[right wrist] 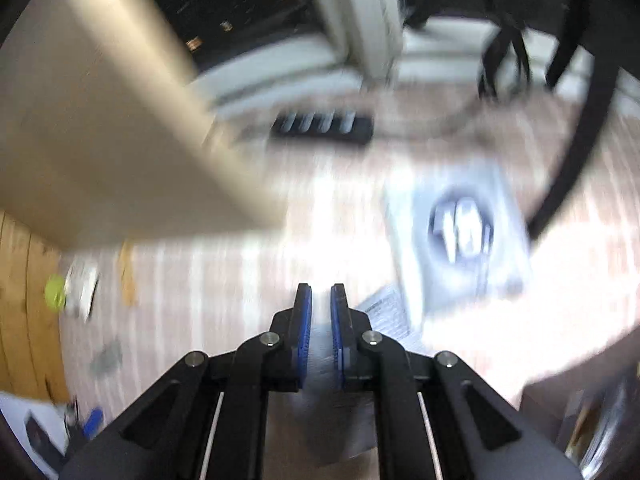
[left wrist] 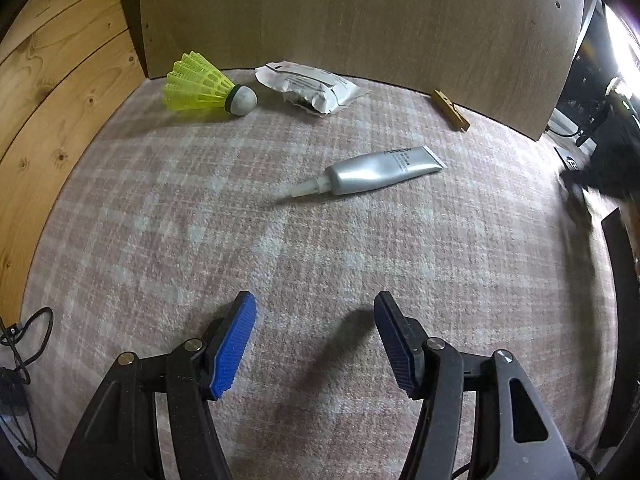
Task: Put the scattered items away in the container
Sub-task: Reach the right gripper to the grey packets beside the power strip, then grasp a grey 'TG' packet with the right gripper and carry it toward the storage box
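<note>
A pale pink-and-white checked cloth [left wrist: 320, 248] covers the whole work surface. Knotty pine boards [left wrist: 52, 92] curve up along its left edge, and a plain brown panel [left wrist: 360, 28] stands upright across the back. At the right edge of the left wrist view, bright light comes in past dark, indistinct clutter.

The scattered things lie toward the back of the cloth. A yellow shuttlecock [left wrist: 208, 87] rests on its side, skirt to the left and grey-white cork to the right, close to the panel. Just beside the cork lies a crumpled white packet [left wrist: 312, 88], its long side running left to right. A small wooden clothespin [left wrist: 450, 110] lies against the foot of the panel, angled down to the right. Nearer the middle, well apart from the rest, a silver tube [left wrist: 380, 170] lies slantwise, its white nozzle pointing down-left and its flat crimped end up-right.

The left claw [left wrist: 316, 304] hovers above bare cloth, blue pads spread wide with nothing between them.

The right wrist view is heavily smeared. The right claw [right wrist: 321, 294] is nearly closed, with something pale and greyish between the pads; what it is cannot be told. Beyond it sits a blurred white box-like shape [right wrist: 460, 240] on the cloth; whether that is the container cannot be told.
</note>
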`<state>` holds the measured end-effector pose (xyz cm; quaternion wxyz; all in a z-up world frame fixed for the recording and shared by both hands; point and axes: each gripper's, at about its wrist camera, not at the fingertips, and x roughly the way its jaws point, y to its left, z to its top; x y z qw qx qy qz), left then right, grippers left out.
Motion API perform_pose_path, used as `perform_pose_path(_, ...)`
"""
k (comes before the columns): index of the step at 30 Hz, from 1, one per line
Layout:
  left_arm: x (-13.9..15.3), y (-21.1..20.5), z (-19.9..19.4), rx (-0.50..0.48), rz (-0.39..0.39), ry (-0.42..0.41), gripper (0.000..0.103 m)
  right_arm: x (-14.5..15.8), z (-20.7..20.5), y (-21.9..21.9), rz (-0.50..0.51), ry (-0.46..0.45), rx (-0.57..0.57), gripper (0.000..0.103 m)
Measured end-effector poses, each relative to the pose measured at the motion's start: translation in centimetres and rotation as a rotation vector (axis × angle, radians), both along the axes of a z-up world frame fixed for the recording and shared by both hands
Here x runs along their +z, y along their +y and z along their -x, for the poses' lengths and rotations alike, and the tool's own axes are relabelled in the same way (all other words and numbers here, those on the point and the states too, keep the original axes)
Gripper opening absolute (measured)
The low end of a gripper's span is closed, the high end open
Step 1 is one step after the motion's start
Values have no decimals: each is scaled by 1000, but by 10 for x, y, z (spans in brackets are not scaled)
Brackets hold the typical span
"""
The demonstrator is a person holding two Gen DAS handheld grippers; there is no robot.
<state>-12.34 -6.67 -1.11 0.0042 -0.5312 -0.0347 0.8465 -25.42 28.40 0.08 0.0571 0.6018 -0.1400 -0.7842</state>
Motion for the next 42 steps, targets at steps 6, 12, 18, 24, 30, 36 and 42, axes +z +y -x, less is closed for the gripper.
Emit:
perform_pose_path(6, -3, 6, 0, -6, 11, 1, 58, 27, -34, -2, -29, 25, 55, 10)
perform_pose_path(12, -5, 7, 3, -11, 3, 3, 58, 50, 14, 30, -161, 104, -32, 10)
perform_pose_path(18, -9, 14, 6, -15, 33, 19, 59, 39, 49, 41, -282, 106, -42, 10)
perform_pose_path(24, -12, 19, 9, -16, 41, 23, 60, 29, 61, 41, -336, 114, -31, 10)
perform_pose_path(30, -7, -5, 0, -12, 41, 22, 62, 27, 64, 41, -387, 116, -32, 10)
perform_pose_path(36, -8, -6, 3, -5, 30, 17, 62, 31, 45, 43, -396, 69, -36, 10)
perform_pose_path(42, -10, -6, 2, -10, 21, 21, 62, 37, 0, 52, -324, -8, -59, 10)
